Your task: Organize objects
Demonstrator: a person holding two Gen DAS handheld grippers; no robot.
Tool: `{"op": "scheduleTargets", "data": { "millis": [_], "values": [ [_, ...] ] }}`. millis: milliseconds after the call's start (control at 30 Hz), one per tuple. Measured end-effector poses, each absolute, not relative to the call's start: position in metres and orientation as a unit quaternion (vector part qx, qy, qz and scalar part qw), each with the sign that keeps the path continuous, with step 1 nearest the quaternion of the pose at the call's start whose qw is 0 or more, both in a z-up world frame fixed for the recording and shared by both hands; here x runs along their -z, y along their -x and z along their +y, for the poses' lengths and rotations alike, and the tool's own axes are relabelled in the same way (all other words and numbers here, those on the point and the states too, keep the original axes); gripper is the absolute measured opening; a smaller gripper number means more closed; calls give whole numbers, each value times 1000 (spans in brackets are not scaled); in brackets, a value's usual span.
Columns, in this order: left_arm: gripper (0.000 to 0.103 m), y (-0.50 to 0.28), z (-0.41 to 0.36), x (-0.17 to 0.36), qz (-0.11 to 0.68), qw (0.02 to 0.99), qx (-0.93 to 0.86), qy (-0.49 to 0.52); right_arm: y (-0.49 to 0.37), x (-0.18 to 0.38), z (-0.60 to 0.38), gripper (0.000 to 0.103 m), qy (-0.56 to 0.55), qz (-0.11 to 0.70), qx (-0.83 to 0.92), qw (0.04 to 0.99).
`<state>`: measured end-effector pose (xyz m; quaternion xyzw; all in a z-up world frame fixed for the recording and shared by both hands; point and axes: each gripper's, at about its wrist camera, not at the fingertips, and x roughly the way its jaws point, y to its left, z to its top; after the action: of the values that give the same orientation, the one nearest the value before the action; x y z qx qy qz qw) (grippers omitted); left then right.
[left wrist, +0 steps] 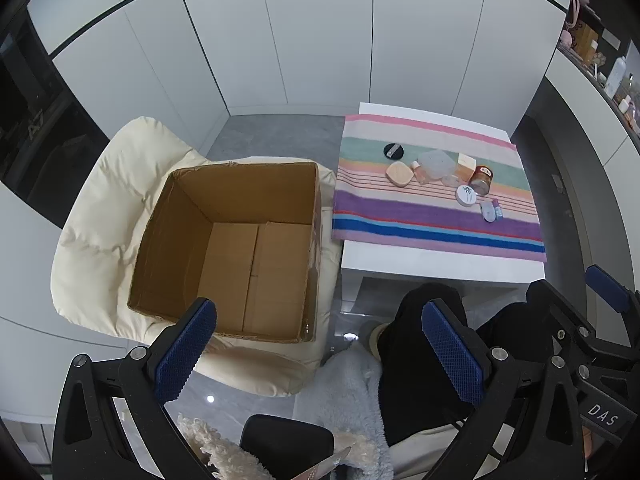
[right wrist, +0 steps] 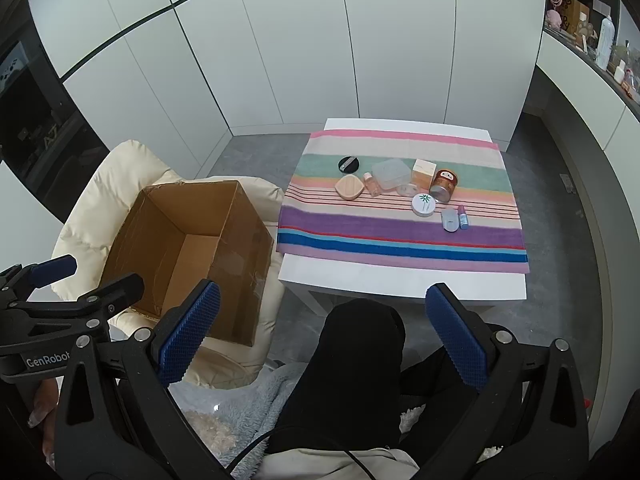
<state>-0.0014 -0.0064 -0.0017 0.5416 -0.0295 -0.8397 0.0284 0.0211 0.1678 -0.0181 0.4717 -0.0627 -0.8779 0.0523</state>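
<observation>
Both claws spread wide and empty: left claw point(left wrist: 320, 352) above the knees, right claw point(right wrist: 324, 340) alongside. Small cosmetics point(right wrist: 400, 192) clustered on the striped towel point(right wrist: 400, 240) over the table point(right wrist: 400, 280); empty cardboard box point(left wrist: 240, 248) left, on a cushioned chair point(left wrist: 100, 220), likely ready for filling.

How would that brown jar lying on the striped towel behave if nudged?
The brown jar seems to lie on its side, so it would probably roll. It looks like glass: likely stiff, smooth, perhaps breakable. The striped towel might slow it.
</observation>
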Motion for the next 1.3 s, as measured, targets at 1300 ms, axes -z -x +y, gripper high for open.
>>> {"op": "scheduleTargets", "data": {
  "millis": [1300],
  "values": [
    [103,-1,-2,2,-40,33,841,-539,-22,23,171,103,-478,-76,873,62]
  ]
}}
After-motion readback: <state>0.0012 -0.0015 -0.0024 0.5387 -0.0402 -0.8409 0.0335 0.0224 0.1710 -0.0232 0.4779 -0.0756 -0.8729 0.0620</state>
